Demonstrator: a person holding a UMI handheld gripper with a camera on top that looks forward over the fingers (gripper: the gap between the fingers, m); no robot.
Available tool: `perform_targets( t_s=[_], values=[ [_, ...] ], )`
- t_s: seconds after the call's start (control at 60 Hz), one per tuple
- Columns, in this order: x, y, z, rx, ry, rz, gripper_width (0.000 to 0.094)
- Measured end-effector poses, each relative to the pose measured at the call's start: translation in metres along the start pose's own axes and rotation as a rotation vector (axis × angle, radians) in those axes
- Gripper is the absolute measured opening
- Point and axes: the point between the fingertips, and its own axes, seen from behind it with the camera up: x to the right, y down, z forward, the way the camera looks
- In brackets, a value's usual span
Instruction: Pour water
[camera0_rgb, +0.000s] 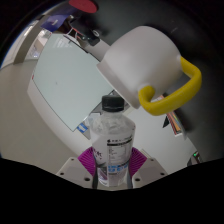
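Gripper: the gripper (110, 170) pinches the water bottle (111, 140) on both sides, so it can be lifted and tipped.
Bottle: it stands upright between the pink pads (90, 160), black cap (113, 101) on top.
Cup: a white mug (145, 62) with a yellow handle (170, 90) sits just beyond the bottle, tilted in the view.
In the way: the cap looks closed, so water likely cannot come out yet.
Table: a pale table (60, 80) lies beyond.

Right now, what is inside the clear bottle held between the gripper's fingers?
The bottle looks clear, with a dark cap on top and a white label low down. No waterline shows, and the label and pads cover its lower part. The gripper presses on it.
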Motion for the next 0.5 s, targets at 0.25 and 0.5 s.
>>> perform_targets(
  t_s=[0.25,0.5],
  values=[
    [-0.024,0.029,-0.007,-0.096,0.043,-0.1,0.0375],
    [-0.098,0.084,0.01,-0.303,0.133,-1.017,0.0374]
  ],
)
